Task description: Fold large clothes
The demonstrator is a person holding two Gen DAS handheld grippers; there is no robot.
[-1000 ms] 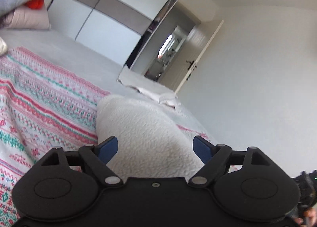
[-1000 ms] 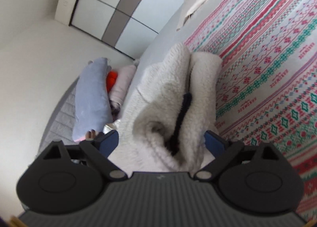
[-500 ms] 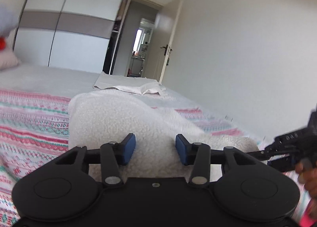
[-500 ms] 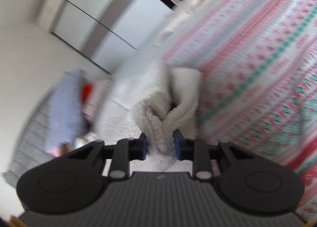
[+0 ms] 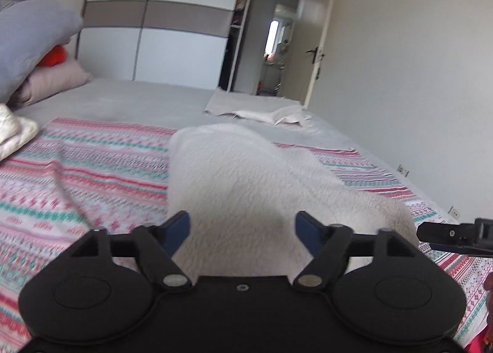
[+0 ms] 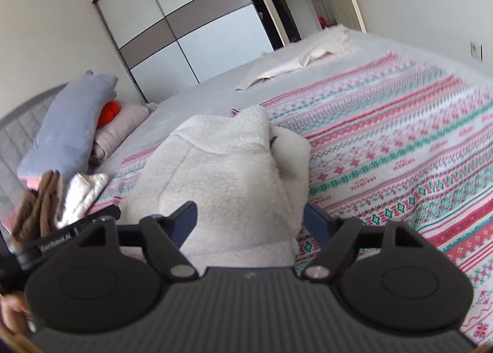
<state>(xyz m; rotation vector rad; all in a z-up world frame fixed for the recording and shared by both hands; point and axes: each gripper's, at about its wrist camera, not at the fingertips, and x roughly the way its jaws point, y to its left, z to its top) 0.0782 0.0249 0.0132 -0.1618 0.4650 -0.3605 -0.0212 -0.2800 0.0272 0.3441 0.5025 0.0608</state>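
A white fleece garment lies bunched and folded on the striped pink, green and white blanket. My left gripper straddles its near end. The jaws are opening, the fleece is between them, and the blue pads stand at its sides without squeezing. In the right wrist view the same fleece fills the middle, its dark zipper showing at a fold. My right gripper is also opening around it, pads apart from the pile. The two grippers sit close together, side by side.
The blanket covers a grey bed. Pillows are stacked at the head on the left, with a white quilted piece and brown clothes nearby. A beige cloth lies at the far side. Beyond stand a wardrobe and an open door.
Half a second ago both grippers were pinched on the fleece. Both have now spread wide and let it go. Both views have rolled level and the hands have drawn back and up a little.
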